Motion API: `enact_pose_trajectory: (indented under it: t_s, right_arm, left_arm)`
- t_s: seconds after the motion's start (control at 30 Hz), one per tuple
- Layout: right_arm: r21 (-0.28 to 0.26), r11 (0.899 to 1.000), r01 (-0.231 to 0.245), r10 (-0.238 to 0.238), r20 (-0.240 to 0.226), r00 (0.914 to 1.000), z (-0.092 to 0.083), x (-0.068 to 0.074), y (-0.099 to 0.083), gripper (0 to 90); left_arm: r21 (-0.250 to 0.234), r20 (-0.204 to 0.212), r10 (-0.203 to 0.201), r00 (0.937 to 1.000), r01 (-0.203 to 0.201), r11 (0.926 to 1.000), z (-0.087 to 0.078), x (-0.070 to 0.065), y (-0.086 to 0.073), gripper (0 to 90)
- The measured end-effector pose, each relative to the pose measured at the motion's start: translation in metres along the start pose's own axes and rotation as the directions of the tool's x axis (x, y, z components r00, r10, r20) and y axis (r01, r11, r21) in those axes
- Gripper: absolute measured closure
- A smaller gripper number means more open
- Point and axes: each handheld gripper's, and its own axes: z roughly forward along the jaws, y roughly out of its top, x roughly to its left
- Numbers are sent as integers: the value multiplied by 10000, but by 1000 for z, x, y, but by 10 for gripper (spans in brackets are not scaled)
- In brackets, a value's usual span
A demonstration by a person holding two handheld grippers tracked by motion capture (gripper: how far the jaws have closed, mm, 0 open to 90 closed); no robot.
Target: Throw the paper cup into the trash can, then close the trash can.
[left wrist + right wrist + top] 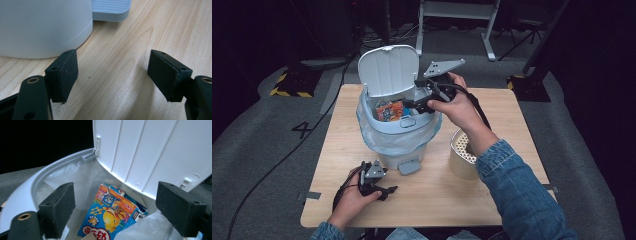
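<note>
Work in hand: dropping a snack packet [112, 213] into the bin [398, 131]; judged as good as done, since the packet lies inside on the bag liner [377, 137].
Packet place: inside the bin, under the raised lid [388, 69], leaning against the far inner wall; the bin stands near the middle of the counter [492, 145], toward its far edge.
Right tool [416, 105]: over the bin's mouth, jaws wide apart with nothing between them; in the right gripper view the packet lies below, clear of both pads [60, 206].
Left tool [388, 190]: rests near the counter's near left corner, jaws apart, empty, just beside the bin's base and its pedal [110, 8].
Packet handling: looks light, thin and crinkly; glossy print, so probably slippery; it would bend rather than break.
Where to hold: if it must come out, pinch a flat edge or top seam, not the puffed middle.
Lid: upright, hinged at the far rim; likely light plastic that tips shut easily.
Also there: a perforated cup [462, 152] by the counter's right edge.
</note>
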Motion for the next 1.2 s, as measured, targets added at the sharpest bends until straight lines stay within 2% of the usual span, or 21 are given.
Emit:
enact_pose_trajectory:
  t_s: [0.1, 0.27, 0.63, 0.97, 1.2]
  right_arm:
    - [-155, 9999, -31, 30, -65, 10000, -11, 0, 1, 179]
    - [-234, 9997, -111, 114, 110, 9999, -34, -4, 0, 191]
    - [-522, 9981, -329, 375, 896, 9953, -96, -17, -12, 215]
    - [-717, 9959, -557, 655, 1421, 9877, -147, -23, -39, 243]
    - [-437, 9955, -842, 906, 1766, 9801, -176, -22, -70, 252]
  left_arm:
    - [0, 2, -1, 10000, 1, 10000, 0, 0, 0, 251]
    - [6, 2, 4, 10000, -4, 10000, 0, 0, 0, 251]
    - [18, -38, -88, 10000, 89, 10000, -1, 0, -1, 256]
    - [45, -97, -96, 9999, 97, 9999, -2, 0, -1, 254]
    - [38, -179, -200, 9996, 200, 9998, -3, -1, -3, 255]
